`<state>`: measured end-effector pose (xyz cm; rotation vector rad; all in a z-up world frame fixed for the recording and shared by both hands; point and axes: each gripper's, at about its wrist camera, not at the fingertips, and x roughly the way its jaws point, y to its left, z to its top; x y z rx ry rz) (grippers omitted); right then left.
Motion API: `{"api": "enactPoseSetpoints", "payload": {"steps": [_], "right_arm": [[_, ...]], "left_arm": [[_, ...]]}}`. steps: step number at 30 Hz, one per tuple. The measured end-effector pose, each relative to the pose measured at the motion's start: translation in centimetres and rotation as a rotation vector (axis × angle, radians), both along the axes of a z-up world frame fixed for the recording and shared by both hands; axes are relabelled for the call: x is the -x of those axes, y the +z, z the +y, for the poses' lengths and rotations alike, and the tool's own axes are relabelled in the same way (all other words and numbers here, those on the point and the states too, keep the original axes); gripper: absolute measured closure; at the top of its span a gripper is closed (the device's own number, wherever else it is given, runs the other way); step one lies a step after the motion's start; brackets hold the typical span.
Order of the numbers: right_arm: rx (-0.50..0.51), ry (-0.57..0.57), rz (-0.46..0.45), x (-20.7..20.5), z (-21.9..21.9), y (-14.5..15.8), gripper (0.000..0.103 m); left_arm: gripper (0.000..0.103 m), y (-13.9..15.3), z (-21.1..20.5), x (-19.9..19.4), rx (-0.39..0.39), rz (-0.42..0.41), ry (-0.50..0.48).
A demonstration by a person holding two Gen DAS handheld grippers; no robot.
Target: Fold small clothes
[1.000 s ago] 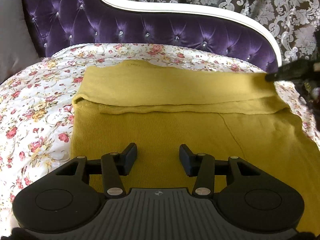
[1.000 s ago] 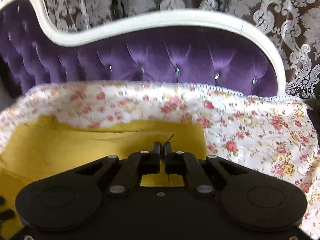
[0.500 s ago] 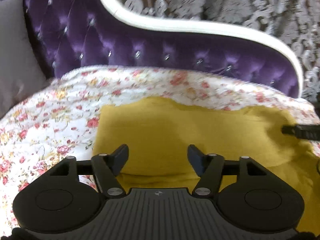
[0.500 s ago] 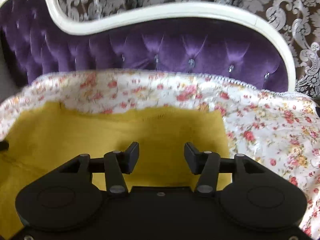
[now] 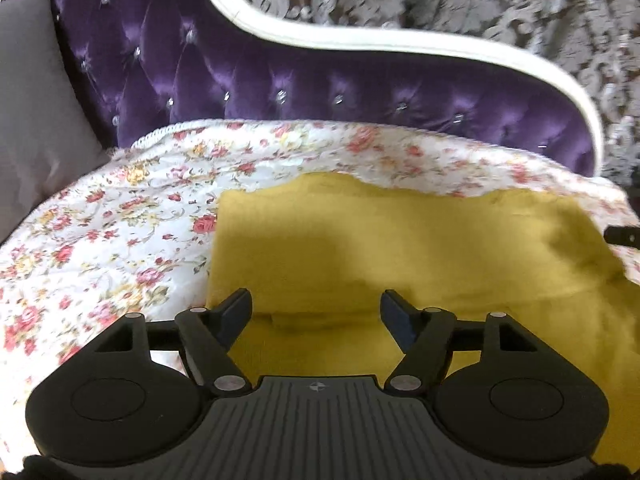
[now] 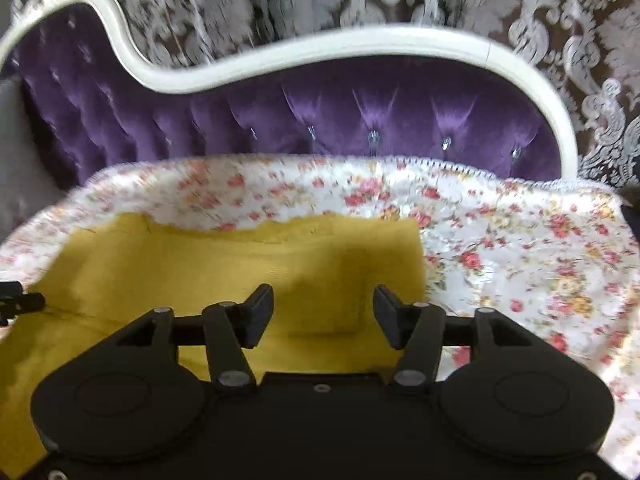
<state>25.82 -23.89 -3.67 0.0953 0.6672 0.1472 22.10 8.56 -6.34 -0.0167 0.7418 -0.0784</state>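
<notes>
Over the yellow garment [image 6: 224, 264] on the floral bedspread [image 6: 520, 256], the right claw [image 6: 323, 312] has released (clenched a second ago); the left claw [image 5: 316, 314] stays released, so this fold looks laid.

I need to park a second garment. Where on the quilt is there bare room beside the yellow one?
Bare quilt lies left of the yellow garment, running to the grey cushion. More lies right of it, and a narrow strip runs behind, below the purple backrest. The middle is crowded: both open grippers, left and right, hover over the garment.
</notes>
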Motion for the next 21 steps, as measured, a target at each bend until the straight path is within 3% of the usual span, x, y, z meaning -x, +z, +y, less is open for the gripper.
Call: {"api": "enactPoseSetpoints", "payload": {"steps": [7, 15, 21], "right_arm": [[-0.032, 0.019, -0.018, 8.6, -2.9, 2.2, 0.035], [-0.055, 0.002, 0.087, 17.0, -4.8, 0.8, 0.035], [-0.096, -0.006, 0.161, 21.2, -5.2, -0.3, 0.035]], "left_arm": [[0.030, 1.6, 0.0, 8.3, 0.041, 0.005, -0.031], [0.030, 0.8, 0.6, 16.0, 0.068, 0.074, -0.013], [0.030, 0.0, 1.3, 19.5, 0.117, 0.115, 0.033]]}}
